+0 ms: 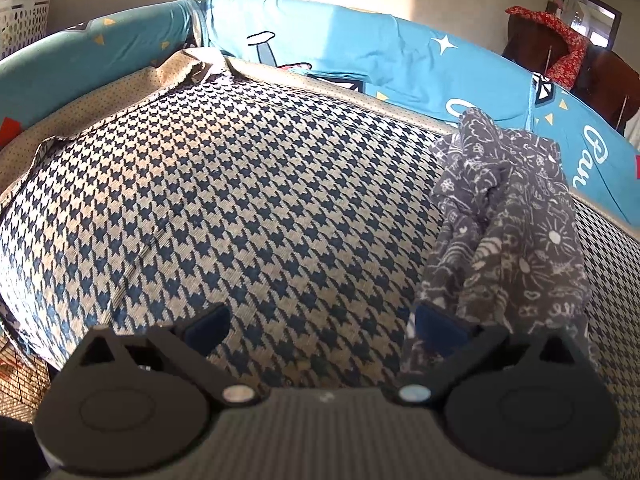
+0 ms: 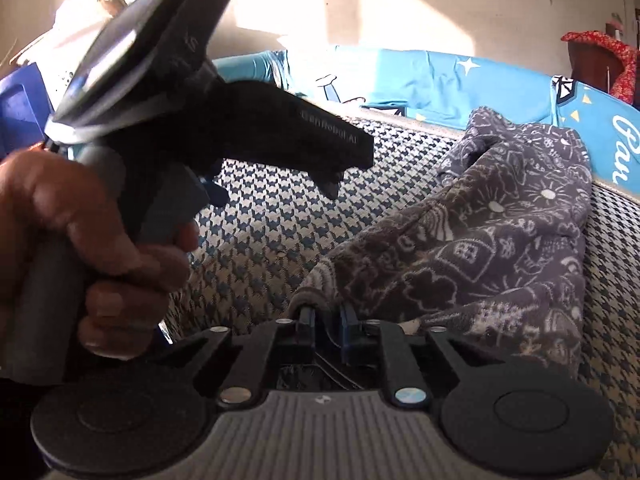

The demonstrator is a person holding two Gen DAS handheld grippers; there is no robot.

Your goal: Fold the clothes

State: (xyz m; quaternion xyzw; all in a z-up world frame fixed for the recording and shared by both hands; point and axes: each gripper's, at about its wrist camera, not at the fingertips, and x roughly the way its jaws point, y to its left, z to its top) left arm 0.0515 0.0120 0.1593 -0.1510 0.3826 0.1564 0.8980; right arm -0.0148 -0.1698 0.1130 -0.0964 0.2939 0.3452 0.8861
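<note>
A grey garment with white doodle print [image 1: 516, 216] lies bunched on the right side of a houndstooth-covered seat [image 1: 240, 184]. My left gripper [image 1: 322, 330] is open above the seat, and its right finger [image 1: 438, 330] touches the garment's near edge. In the right wrist view the garment [image 2: 500, 240] slopes down to my right gripper [image 2: 326, 316]. Its jaws are nearly together, and the pale hem [image 2: 320, 280] lies over both tips, hiding whether the pads press on it. A hand [image 2: 80, 240] holds the left gripper [image 2: 336, 184] up at the left.
Blue cartoon-print cushions [image 1: 360, 48] line the back of the seat, and a beige dotted cover [image 1: 100, 96] is folded back at the left. A white laundry basket [image 1: 20, 20] stands far left. A red patterned cloth [image 1: 568, 48] hangs on brown furniture at far right.
</note>
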